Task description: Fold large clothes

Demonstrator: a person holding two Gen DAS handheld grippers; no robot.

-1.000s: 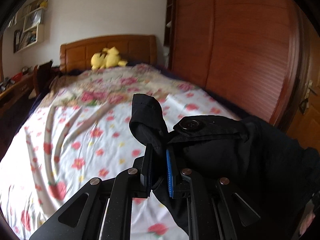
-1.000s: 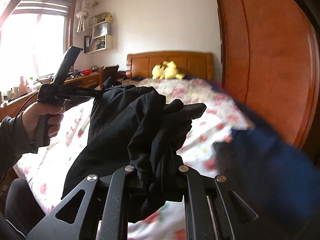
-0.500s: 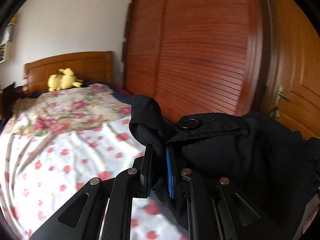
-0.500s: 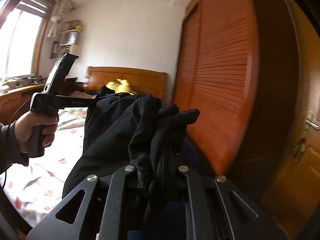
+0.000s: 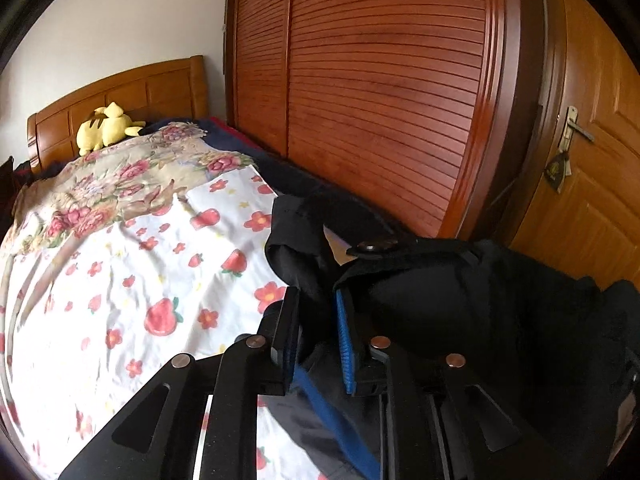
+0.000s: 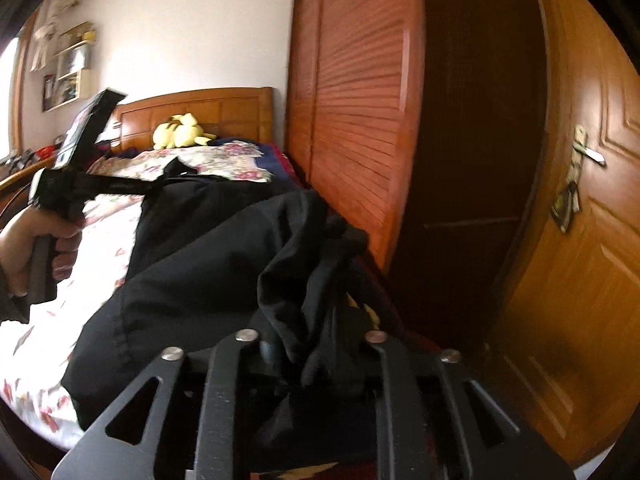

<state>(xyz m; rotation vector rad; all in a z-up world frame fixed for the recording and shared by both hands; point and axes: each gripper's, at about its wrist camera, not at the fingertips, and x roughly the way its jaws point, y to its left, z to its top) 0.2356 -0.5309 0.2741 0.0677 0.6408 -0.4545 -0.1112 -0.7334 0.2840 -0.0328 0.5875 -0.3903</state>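
Note:
A large black garment (image 5: pixel 480 320) with a snap button is bunched over the right edge of the flower-print bed (image 5: pixel 120 280). My left gripper (image 5: pixel 316 300) has a fold of its collar between the blue pads. The jaws are opening and the cloth sits loose in the gap. In the right wrist view the garment (image 6: pixel 208 260) stretches from the left gripper (image 6: pixel 160 190), held in a hand (image 6: pixel 40 240), to my right gripper (image 6: pixel 310 344). The right jaws are opening too. A slack bunch of cloth hangs between them and hides the fingertips.
A slatted wooden wardrobe (image 5: pixel 380 100) runs close along the bed's right side, and a wooden door (image 5: pixel 592 160) with a lever handle stands beyond it. A yellow plush toy (image 5: pixel 106 128) lies by the headboard (image 5: pixel 120 92). Wall shelves (image 6: pixel 72 72) hang at the far left.
Both grippers swung right with the garment, toward the wardrobe and door. Both pairs of jaws have widened, and the cloth in them has gone slack and sagged.

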